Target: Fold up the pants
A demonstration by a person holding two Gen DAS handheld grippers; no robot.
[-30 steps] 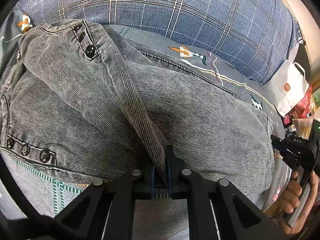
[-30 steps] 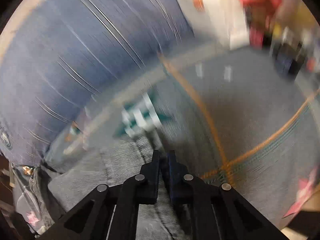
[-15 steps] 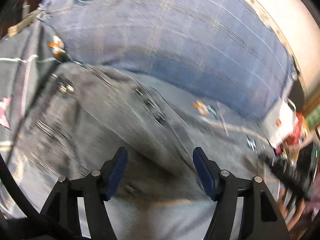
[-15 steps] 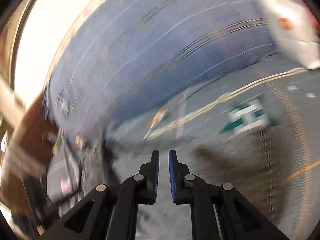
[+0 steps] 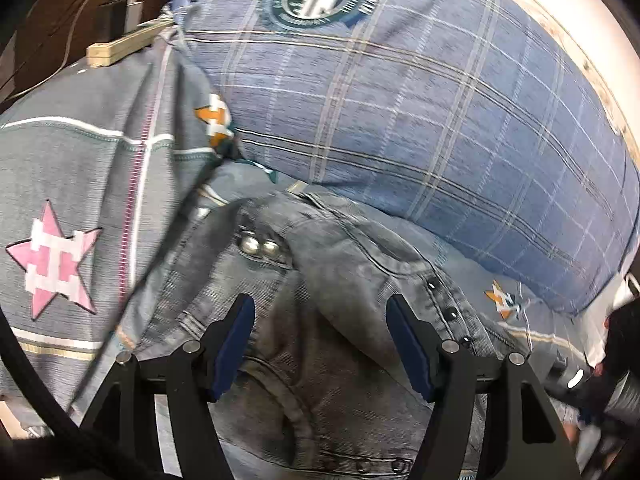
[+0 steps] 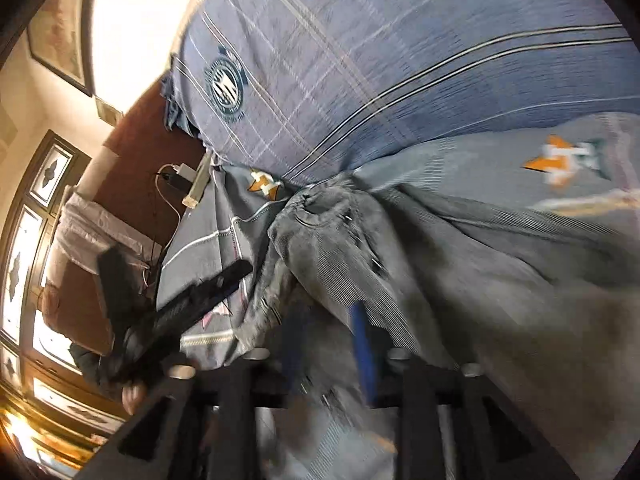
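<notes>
Left gripper (image 5: pixel 320 344): I'm holding it apart, empty, over the pants (image 5: pixel 340 360).
Right gripper (image 6: pixel 326 340): jaws just opening, empty.

My right tongs (image 6: pixel 326 344) have just been opening, jaws apart with nothing pressed between them, over the rumpled grey pants (image 6: pixel 360 240) on the bed sheet (image 6: pixel 540 152). A blue plaid pillow (image 6: pixel 360 60) lies beyond; my left tongs (image 6: pixel 188 304) show blurred at left.
</notes>
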